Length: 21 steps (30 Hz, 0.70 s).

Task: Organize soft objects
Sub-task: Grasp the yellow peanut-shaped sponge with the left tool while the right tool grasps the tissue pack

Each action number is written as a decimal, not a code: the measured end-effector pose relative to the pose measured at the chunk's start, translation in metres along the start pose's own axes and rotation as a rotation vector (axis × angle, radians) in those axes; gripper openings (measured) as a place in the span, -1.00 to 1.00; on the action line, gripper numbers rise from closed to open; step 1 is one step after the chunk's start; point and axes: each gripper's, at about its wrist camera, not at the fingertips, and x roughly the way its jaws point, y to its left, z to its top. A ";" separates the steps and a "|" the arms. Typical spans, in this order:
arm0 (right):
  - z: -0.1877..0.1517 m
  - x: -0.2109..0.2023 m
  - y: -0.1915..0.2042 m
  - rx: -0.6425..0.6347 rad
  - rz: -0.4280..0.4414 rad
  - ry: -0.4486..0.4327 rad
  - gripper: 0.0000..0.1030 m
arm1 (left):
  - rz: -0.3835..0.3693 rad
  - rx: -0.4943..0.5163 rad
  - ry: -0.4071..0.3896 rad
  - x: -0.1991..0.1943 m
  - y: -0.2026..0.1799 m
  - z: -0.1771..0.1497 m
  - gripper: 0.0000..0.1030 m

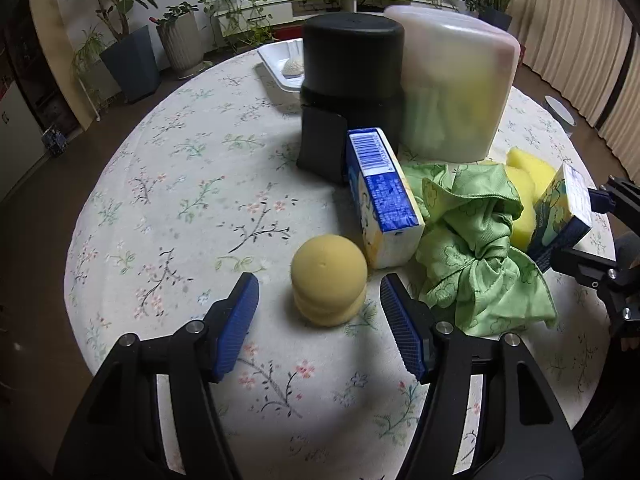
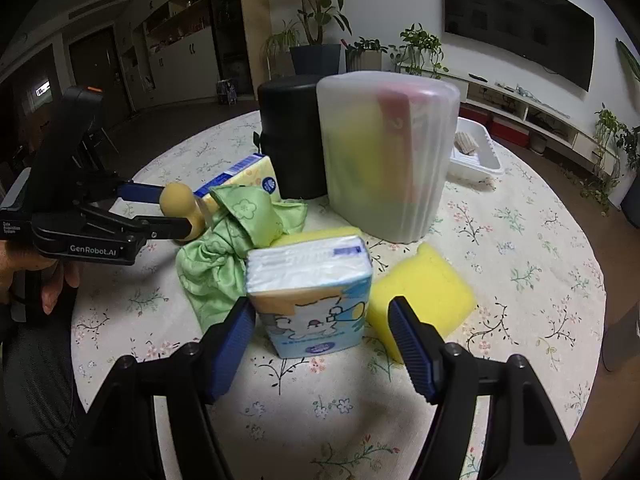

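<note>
A round tan sponge (image 1: pixel 328 280) rests on the floral table, between the fingertips of my left gripper (image 1: pixel 319 282), which is open with a gap on each side. From the right wrist view, the left gripper (image 2: pixel 176 210) straddles that tan sponge (image 2: pixel 182 200). My right gripper (image 2: pixel 320 306) is open around a cartoon-printed tissue pack (image 2: pixel 310 284); its right pad stands clear of the pack and its left pad is very close. A crumpled green cloth (image 1: pixel 480 248), yellow block sponges (image 2: pixel 424 292) and a blue tissue pack (image 1: pixel 384 200) lie between the two grippers.
A translucent lidded bin (image 2: pixel 392 160) with yellow and red items inside and a black cylinder (image 1: pixel 352 76) stand behind the pile. A white tray (image 2: pixel 480 160) sits further back. A hand (image 2: pixel 52 280) holds the left gripper. The round table's edge (image 1: pixel 120 152) curves close at the left.
</note>
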 end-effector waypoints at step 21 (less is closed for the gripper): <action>-0.001 0.013 0.007 -0.063 0.037 0.011 0.07 | -0.053 -0.028 0.012 0.020 0.002 -0.001 -0.40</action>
